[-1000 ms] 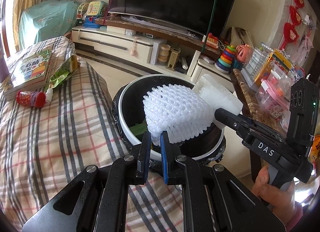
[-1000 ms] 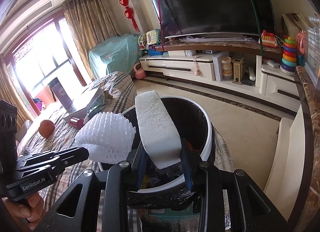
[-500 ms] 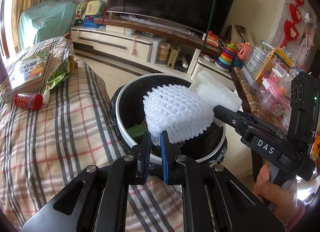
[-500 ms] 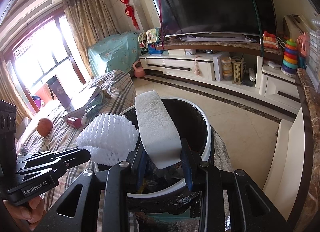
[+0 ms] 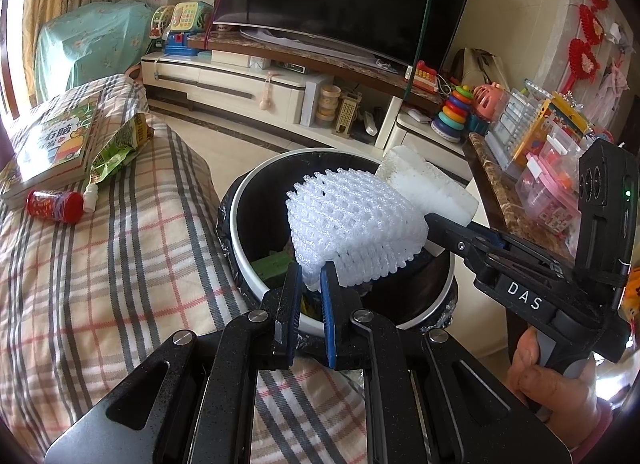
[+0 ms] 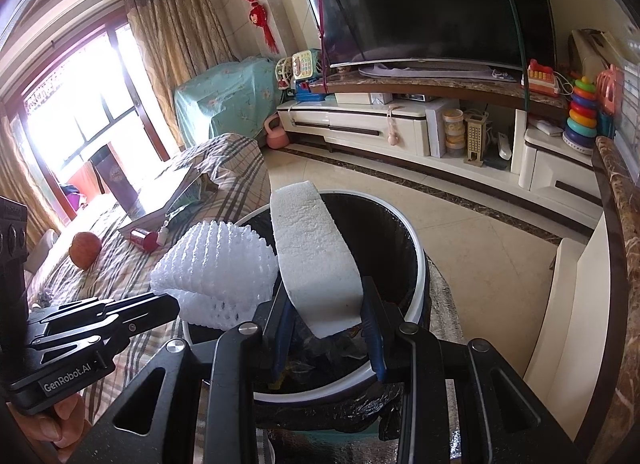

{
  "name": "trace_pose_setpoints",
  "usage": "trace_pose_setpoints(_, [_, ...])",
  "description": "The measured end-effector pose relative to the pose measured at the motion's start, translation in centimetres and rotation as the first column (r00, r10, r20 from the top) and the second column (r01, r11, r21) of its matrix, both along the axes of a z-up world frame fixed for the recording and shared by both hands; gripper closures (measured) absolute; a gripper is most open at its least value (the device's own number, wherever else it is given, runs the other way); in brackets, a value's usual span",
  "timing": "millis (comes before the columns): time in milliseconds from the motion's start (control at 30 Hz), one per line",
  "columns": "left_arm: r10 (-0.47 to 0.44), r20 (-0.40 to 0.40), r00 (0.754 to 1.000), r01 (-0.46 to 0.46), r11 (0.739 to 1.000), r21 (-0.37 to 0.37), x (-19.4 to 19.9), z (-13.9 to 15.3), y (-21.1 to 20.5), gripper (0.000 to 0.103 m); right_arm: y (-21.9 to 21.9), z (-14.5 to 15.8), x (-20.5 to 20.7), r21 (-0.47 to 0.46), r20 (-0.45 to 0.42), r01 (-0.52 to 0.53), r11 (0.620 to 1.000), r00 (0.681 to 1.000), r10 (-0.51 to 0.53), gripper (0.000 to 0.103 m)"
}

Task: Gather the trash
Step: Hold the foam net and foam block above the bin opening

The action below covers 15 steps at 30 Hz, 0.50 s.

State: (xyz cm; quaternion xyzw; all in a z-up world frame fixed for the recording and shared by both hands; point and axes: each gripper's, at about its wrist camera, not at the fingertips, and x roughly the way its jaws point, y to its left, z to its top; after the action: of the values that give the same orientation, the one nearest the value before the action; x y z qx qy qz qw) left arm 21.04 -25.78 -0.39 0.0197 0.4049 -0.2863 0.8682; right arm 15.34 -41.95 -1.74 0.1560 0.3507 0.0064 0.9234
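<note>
The left gripper (image 5: 310, 278) has its jaws clenched on a white foam net (image 5: 352, 219), held over the black-lined trash bin (image 5: 240, 232). At the net's 2 o'clock, the right gripper (image 6: 326, 306) grasps a white foam slab (image 6: 310, 248) above the same bin.

Change over the last second: your right gripper (image 6: 326, 304) has barely shifted over the trash bin (image 6: 420, 264), carrying its foam slab (image 6: 312, 248) slightly closer to the foam net (image 5: 352, 223) above that bin.

Foam net (image 5: 352, 223) and foam block (image 6: 312, 256) side by side above bin (image 5: 244, 203)
</note>
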Motion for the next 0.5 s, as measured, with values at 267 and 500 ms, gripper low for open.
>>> trace_pose_setpoints(267, [-0.002,-0.004,1.0,0.002,1.0,0.005,0.5,-0.3,-0.1,0.094,0.0,-0.1,0.7,-0.011,-0.016,-0.004,1.0,1.0,0.004,0.071])
trace_pose_setpoints(500, [-0.002,-0.006,1.0,0.002,1.0,0.008,0.6,-0.4,-0.1,0.094,0.1,-0.2,1.1,-0.022,-0.026,-0.006,1.0,1.0,0.005,0.071])
